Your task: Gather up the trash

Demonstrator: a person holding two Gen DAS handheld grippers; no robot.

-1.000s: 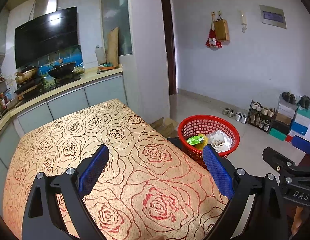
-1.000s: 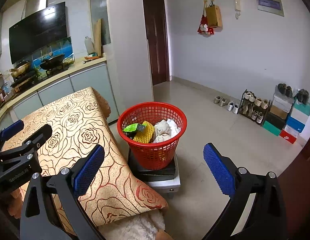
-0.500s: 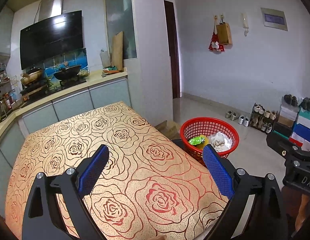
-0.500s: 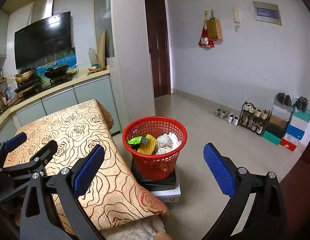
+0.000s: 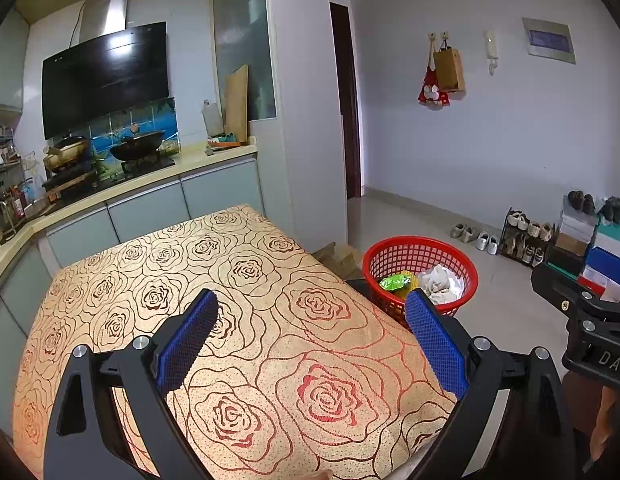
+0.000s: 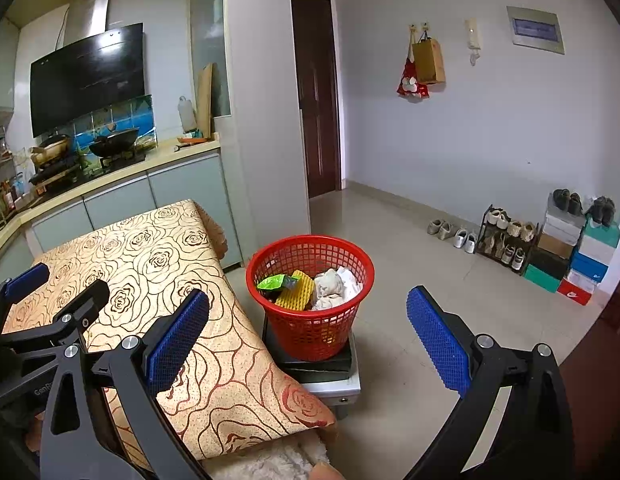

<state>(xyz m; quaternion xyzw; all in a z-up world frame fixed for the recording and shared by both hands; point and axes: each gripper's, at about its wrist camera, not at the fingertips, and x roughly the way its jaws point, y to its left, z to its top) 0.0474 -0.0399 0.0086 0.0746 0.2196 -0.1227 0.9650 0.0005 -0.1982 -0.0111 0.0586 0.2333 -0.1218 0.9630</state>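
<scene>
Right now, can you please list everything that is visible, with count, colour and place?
basket: one, red, on a low stand beside the table
trash in basket: green wrapper, yellow foam net, white crumpled paper
tablecloth: one, gold with red roses, covering the table
hood: one, black, above the stove
wok: one, black, on the stove
shoe rack: one, dark, by the far wall
shoeboxes: a stack, mixed colours, right of the rack
paper bag: one, brown, on a wall hook
left claw: blue pads, open, over the table
right claw: blue pads, open, facing the basket
</scene>
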